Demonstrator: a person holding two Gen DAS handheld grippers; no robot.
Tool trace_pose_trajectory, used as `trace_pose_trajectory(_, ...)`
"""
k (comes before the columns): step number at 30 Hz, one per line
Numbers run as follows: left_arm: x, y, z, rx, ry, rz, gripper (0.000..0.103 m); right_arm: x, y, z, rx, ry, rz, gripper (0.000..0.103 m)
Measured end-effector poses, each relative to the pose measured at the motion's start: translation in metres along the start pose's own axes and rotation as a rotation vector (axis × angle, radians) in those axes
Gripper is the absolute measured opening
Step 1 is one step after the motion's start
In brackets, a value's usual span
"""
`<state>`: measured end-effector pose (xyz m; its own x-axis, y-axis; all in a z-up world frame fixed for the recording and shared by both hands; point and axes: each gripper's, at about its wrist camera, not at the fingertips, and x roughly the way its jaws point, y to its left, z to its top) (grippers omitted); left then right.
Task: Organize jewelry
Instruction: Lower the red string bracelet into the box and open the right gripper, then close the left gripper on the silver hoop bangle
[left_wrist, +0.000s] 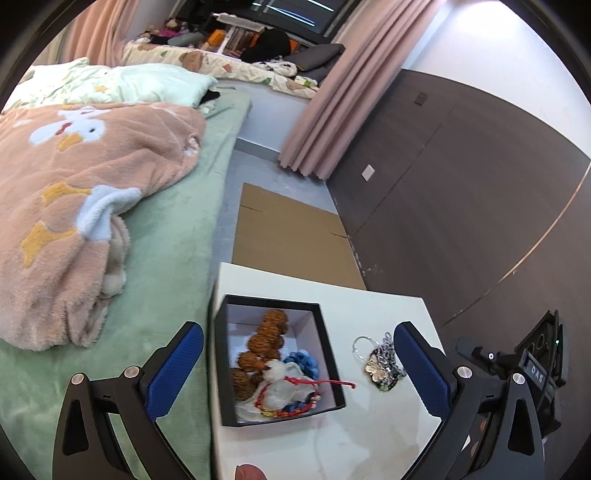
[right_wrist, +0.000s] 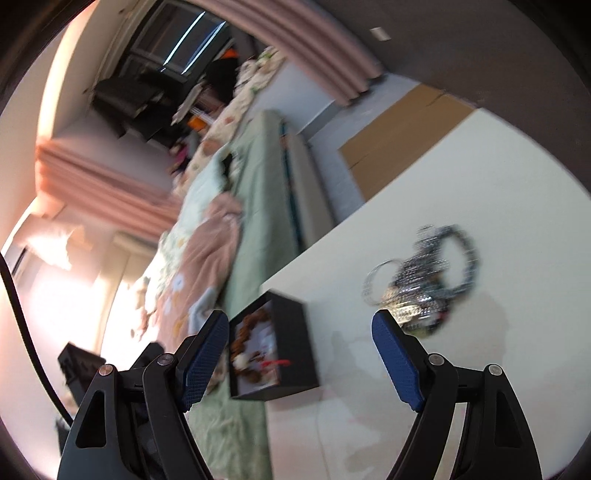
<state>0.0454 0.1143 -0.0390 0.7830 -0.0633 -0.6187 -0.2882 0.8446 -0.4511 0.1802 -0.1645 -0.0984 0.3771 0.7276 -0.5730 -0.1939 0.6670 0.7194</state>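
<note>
The black box (left_wrist: 325, 343) stood open on the white table (left_wrist: 388, 306), at the edge nearest the green bed (left_wrist: 177, 266). It held brown beads (left_wrist: 264, 339), a blue piece (left_wrist: 306, 363) and a red-corded bracelet (left_wrist: 295, 400). A tangled pile of silver chains and rings (left_wrist: 380, 360) lay on the table just beside the box, outside it.

The left gripper (left_wrist: 299, 369) hovered with jaws wide and nothing between the pads, the box framed between its fingers. The right gripper (right_wrist: 299, 354) also stood wide and empty, its view blurred, with the pile (right_wrist: 421, 280) just beyond its right fingertip (right_wrist: 395, 354).

Hazards, as judged:
1. The chains were interlinked; a partial grasp could drag or drop strands.
2. The box sat near the table edge; a nudge could tip it onto the bed.
3. The red cord overhung the box rim and could snag.
</note>
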Motion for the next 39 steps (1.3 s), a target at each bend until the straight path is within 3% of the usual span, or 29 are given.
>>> trace_pose_trajectory(8,0.011,-0.042,-0.005,0.089,0.019,-0.002,0.103,-0.027,-0.03,0.017,0.063,-0.041,-0.124,0.081)
trace_pose_trajectory(18,0.048,-0.081,-0.016,0.171,0.087,-0.037,0.099,-0.027,-0.06,0.031,0.138,0.0,-0.228,0.08)
trace_pose_trajectory(24,0.075,-0.101,-0.027,0.234,0.15,-0.047,0.097,-0.027,-0.072,0.042,0.172,0.015,-0.236,0.08)
trace_pose_trajectory(28,0.1,-0.11,-0.035,0.26,0.217,-0.049,0.084,-0.028,-0.076,0.048,0.183,0.017,-0.234,0.08)
trace_pose_trajectory(39,0.15,-0.13,-0.051,0.336,0.316,-0.032,0.075,-0.024,-0.085,0.058,0.206,0.038,-0.236,0.08)
